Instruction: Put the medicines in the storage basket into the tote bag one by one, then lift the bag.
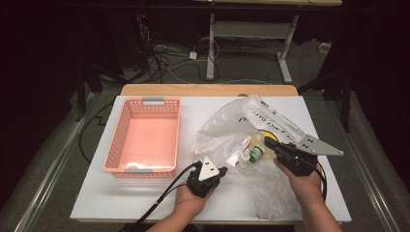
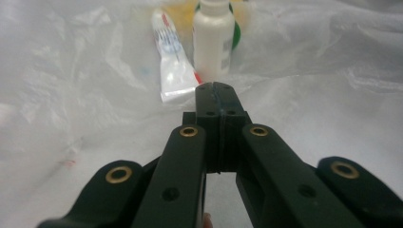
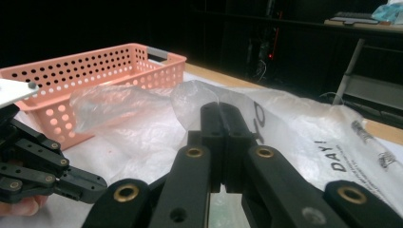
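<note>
A clear plastic bag (image 1: 227,125) with black lettering lies crumpled on the right half of the white table (image 1: 145,198). Inside it are a toothpaste tube (image 1: 238,153), a small white bottle (image 1: 246,156), a green-labelled container (image 1: 256,152) and something yellow (image 1: 269,134). My left gripper (image 1: 224,170) is at the bag's near left edge, jaws together on the film (image 2: 216,87), just short of the tube (image 2: 172,61) and bottle (image 2: 214,38). My right gripper (image 1: 267,141) is shut on the bag's film (image 3: 221,107), which stands up in a puffed fold (image 3: 114,107) beyond its tips.
An empty pink perforated basket (image 1: 145,101) stands on the left half of the table, close to the bag (image 3: 95,52). Cables trail from both grippers toward the table's near edge. Beyond the table are a dark floor with loose cables and a desk frame (image 1: 211,48).
</note>
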Tool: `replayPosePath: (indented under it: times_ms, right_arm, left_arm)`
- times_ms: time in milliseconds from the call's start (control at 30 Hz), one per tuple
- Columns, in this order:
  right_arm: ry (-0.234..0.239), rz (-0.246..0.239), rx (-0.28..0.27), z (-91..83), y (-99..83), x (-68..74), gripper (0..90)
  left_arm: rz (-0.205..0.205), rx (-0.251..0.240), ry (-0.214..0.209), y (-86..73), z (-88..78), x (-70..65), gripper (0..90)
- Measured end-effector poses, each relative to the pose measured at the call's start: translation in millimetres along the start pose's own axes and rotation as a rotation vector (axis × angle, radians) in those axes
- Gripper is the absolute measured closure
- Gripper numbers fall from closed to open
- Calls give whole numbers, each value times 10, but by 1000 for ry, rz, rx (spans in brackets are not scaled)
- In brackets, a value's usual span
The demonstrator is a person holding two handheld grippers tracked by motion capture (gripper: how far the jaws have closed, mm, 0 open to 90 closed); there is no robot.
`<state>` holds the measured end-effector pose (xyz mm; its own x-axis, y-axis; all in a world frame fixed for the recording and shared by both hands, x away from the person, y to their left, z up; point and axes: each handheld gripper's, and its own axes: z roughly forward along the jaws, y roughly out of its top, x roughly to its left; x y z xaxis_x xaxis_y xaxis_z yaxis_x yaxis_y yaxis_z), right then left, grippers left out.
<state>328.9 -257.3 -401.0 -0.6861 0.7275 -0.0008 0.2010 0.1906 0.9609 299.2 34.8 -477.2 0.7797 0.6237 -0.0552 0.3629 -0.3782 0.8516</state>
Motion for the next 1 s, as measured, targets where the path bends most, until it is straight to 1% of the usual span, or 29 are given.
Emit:
replayPosePath:
  times_ms: [67, 133, 200, 233, 467, 633, 700, 767, 833, 1000]
  right_arm:
    - [-2, 3, -11, -9, 7, 4, 900]
    - [-6, 5, -15, -14, 9, -5, 900]
    - [-9, 10, -20, -13, 14, -12, 900]
    - [-11, 7, -20, -13, 18, -14, 900]
    - [-5, 5, -32, -12, 48, 9, 900]
    - [-4, 10, -34, -15, 38, 14, 900]
    - [-5, 14, -43, -23, 50, 17, 900]
    - [-10, 18, -58, -30, 77, 14, 900]
    - [-21, 14, -74, -42, 138, 20, 900]
    - [-44, 1, -115, -22, 300, 26, 900]
  left_arm:
    - [13, -24, 8, 34, -44, -19, 888]
    - [18, -40, 3, 67, -82, -28, 889]
    - [35, -54, 8, 90, -116, -36, 889]
    - [35, -57, 5, 102, -129, -30, 889]
    - [25, -101, 27, 156, -205, 19, 890]
    - [38, -130, 47, 245, -217, 17, 889]
    - [32, -157, 53, 303, -234, 36, 889]
    - [43, -179, 66, 388, -257, 59, 889]
    - [53, -206, 78, 497, -298, 91, 889]
    - [50, -279, 94, 754, -398, 208, 889]
